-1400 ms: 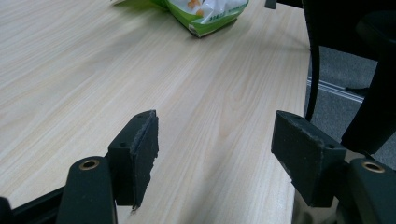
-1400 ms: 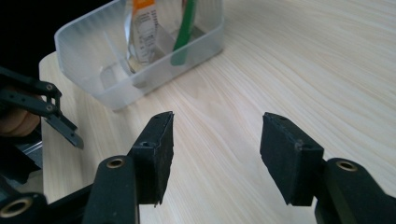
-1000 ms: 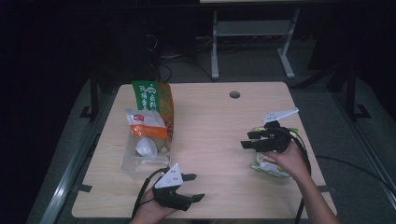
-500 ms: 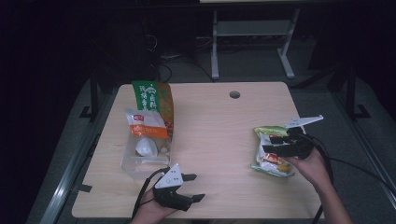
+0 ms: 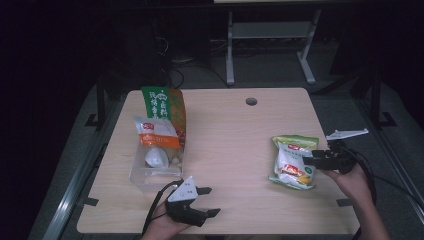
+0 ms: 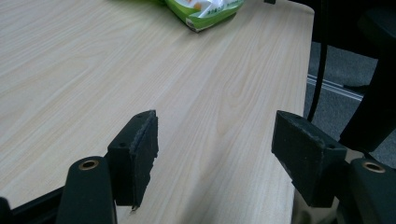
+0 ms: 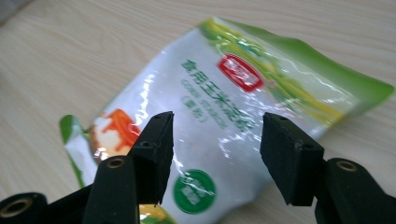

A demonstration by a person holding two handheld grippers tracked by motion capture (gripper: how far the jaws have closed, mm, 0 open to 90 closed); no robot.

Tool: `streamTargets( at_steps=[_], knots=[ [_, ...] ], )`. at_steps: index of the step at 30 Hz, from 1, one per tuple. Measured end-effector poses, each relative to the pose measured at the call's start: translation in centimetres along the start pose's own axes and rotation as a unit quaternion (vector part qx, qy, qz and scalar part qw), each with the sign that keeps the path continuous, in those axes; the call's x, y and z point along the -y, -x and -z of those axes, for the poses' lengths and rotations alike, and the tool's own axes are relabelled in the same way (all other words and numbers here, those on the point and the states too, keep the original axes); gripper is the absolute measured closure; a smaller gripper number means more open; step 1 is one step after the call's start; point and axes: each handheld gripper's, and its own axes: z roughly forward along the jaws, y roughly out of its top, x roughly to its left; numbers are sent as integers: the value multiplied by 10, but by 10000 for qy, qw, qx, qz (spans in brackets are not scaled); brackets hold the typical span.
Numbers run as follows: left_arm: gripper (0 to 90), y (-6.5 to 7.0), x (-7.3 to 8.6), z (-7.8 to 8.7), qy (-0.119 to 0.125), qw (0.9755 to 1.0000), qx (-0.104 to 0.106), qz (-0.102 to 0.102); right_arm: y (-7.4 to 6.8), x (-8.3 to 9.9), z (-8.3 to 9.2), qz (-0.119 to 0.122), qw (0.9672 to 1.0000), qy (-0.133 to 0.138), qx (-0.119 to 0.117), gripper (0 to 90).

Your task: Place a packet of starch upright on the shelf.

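Bare table [image 5: 235, 150] centre — packets [image 5: 159, 142] left

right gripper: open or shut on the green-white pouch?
Open. The right gripper has its jaws spread with a clear gap above the green-white pouch, which lies flat on the table.

Each black tool [image 5: 197, 201] carries a grey three-cornered plate, brass-ringed screw holes and a black cable.

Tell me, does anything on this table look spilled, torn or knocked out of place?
Nothing stands out. The green-and-white pouch lies flat and sealed near the table's right edge, with the open right gripper at it. Two more bags overlap at the left, with no spill or tear that I can see.
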Motion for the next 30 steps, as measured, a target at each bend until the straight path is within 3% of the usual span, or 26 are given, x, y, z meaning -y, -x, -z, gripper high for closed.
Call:
streamTargets(
  at_steps=[5, 16, 18, 23, 26, 30],
  knots=[
    [314, 0, 1, -1, -4, 10000, 13, 13, 12, 6, -1, -152, 9997, -57, 184, 434],
    [314, 1, 1, -2, -19, 10000, 19, 12, 27, 16, -15, -413, 9985, -273, 221, 434],
    [314, 1, 1, -2, -49, 10000, 24, 7, 29, 17, -16, -497, 9984, -209, 150, 442],
    [314, 2, 1, -3, -60, 10000, 39, -6, 32, 22, -20, -758, 9969, -124, -182, 582],
    [314, 2, 1, -4, -46, 10000, 32, -12, 31, 24, -22, -756, 9965, -124, -340, 706],
    [314, 2, 1, -5, -31, 10000, 39, -4, 25, 23, -23, -619, 9975, -162, -295, 832]
  ],
)
